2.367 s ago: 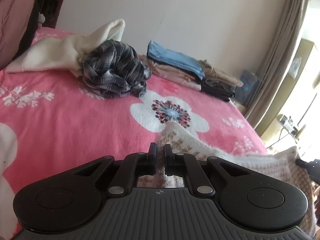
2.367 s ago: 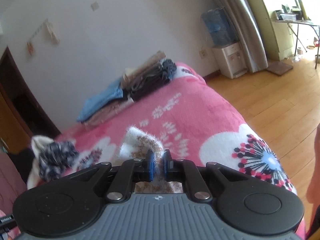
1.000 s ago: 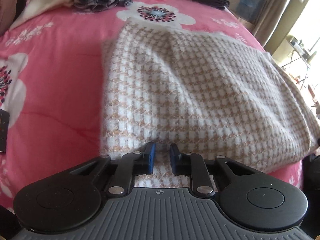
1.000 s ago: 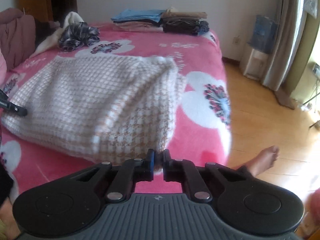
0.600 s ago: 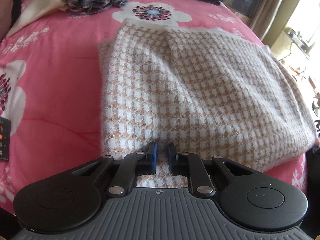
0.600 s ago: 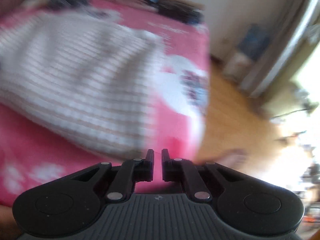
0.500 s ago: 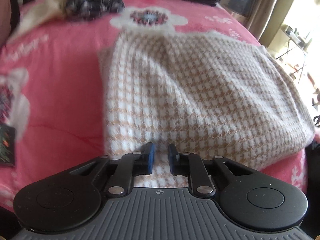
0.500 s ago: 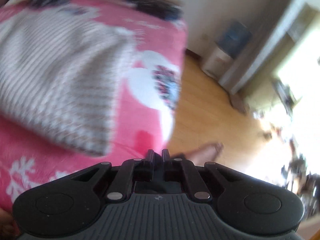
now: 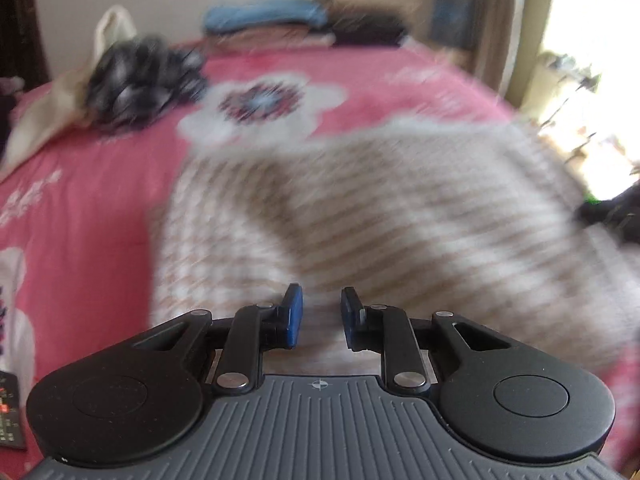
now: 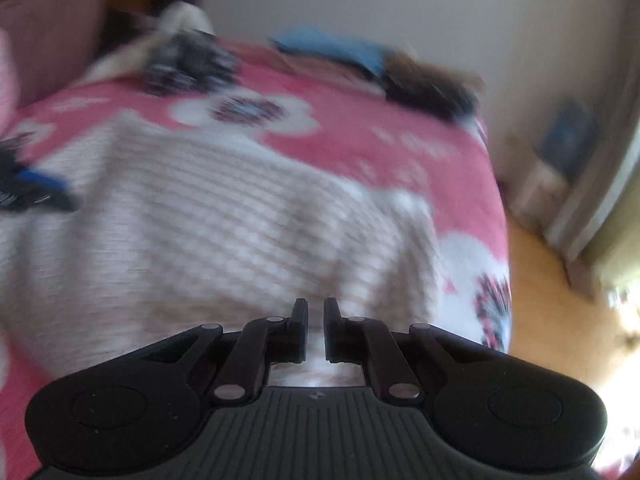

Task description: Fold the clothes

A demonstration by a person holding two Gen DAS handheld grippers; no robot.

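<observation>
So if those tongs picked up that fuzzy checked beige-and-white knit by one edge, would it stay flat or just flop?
The checked knit would probably flop: it already drapes in soft humps over the pink blanket. Its fuzzy surface suggests it would grip rather than slip. It looks thick, so likely bulky and a bit heavy for thin tongs.

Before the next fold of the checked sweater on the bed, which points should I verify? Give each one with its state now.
1. Checked sweater lies spread on the pink blanket: ok.
2. Left gripper empty, jaws opening: ok.
3. Right gripper shut, empty: ok.
4. Sweater edges lined up: cannot tell, pictures blurred.
5. Folded stack and plaid garment apart from the sweater: ok.
</observation>
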